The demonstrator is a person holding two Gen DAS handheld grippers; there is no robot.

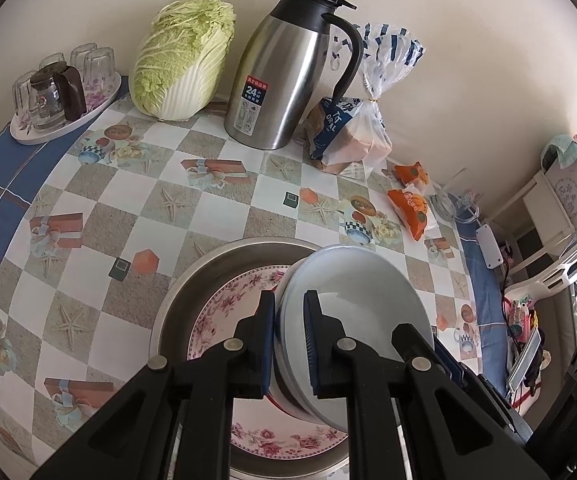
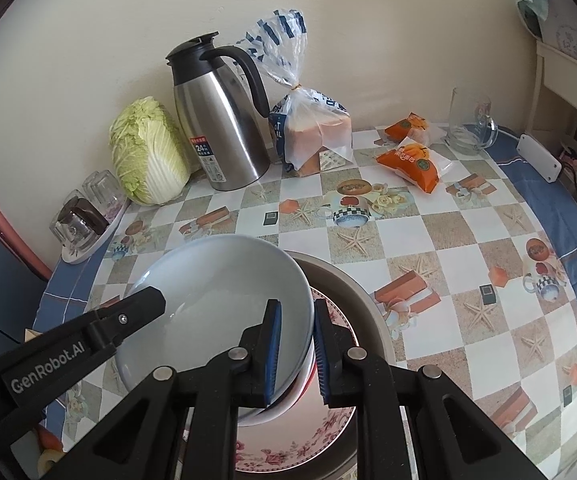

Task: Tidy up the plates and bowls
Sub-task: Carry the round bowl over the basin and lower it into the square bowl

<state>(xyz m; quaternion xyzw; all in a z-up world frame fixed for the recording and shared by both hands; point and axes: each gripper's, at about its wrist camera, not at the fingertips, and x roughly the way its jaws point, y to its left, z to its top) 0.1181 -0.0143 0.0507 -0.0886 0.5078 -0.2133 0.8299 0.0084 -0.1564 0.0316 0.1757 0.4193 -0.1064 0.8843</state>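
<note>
A stack of shallow bowls, pale grey-blue one on top (image 1: pixel 352 292) (image 2: pixel 216 292) and white and red-rimmed ones beneath, hangs tilted over a steel basin (image 1: pixel 192 280) (image 2: pixel 368 304). A pink floral plate (image 1: pixel 224 308) (image 2: pixel 312 440) lies in the basin. My left gripper (image 1: pixel 290 344) is shut on the stack's left rim, blue pads on either side of it. My right gripper (image 2: pixel 297 354) is shut on the opposite rim. Each wrist view shows the other gripper's finger (image 2: pixel 144 304) (image 1: pixel 412 340) at the far rim.
At the back along the wall stand a steel thermos jug (image 1: pixel 280 80), a napa cabbage (image 1: pixel 180 60), a bagged loaf (image 2: pixel 312 136), two orange snack packs (image 2: pixel 408 160) and a glass mug (image 2: pixel 470 124). A tray of glasses (image 1: pixel 60 92) sits at the left corner.
</note>
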